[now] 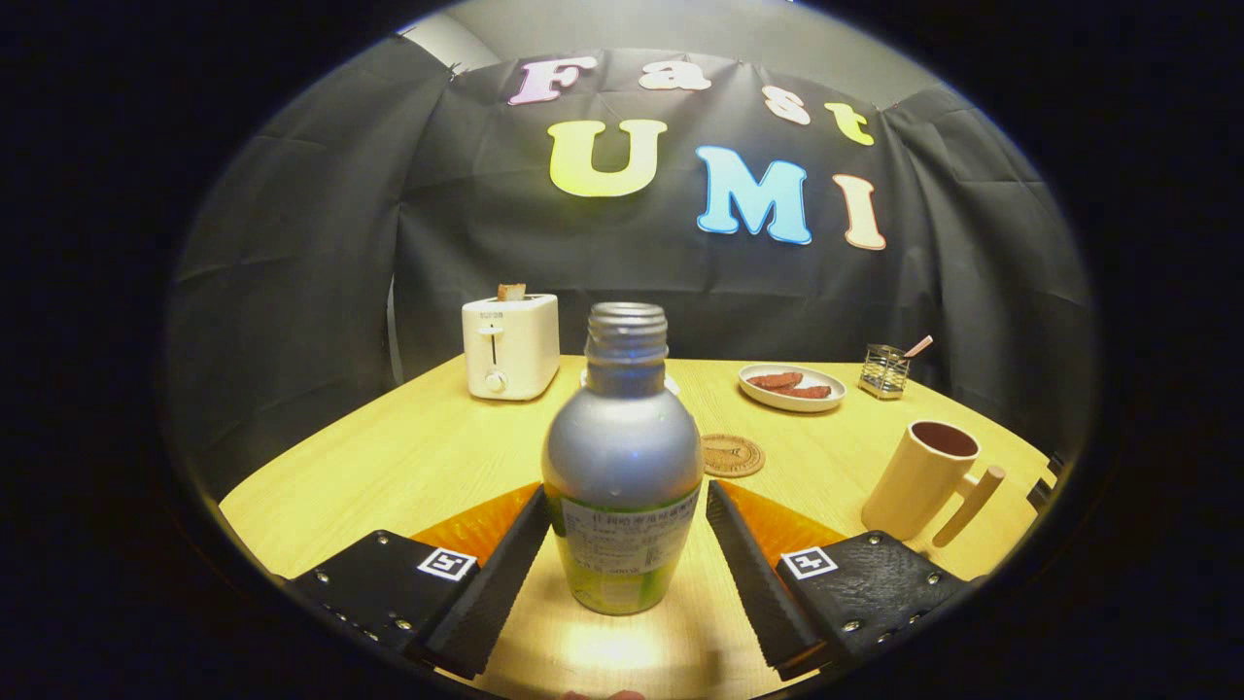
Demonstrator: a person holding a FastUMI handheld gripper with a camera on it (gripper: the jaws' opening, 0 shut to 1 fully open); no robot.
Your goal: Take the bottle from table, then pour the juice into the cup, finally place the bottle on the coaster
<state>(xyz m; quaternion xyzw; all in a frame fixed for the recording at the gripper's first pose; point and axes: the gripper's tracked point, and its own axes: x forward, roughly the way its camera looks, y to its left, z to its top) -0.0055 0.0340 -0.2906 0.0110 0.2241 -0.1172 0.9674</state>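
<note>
An uncapped bottle (622, 467) with a silvery upper body, a green label and juice in its lower part stands upright on the wooden table (389, 457). My gripper (627, 491) is open around it, with one fingertip on each side of the bottle's wide middle. The left pad is at the bottle's side and a thin gap shows at the right one. A round brown coaster (732, 455) lies just beyond the right finger. The cream cup (918, 481) with a wooden handle stands farther right, level with that finger.
A white toaster (510, 345) holding a slice of bread stands at the back left. A plate (791, 399) with sausages and a small wire holder (884, 371) sit at the back right, near the black cloth wall.
</note>
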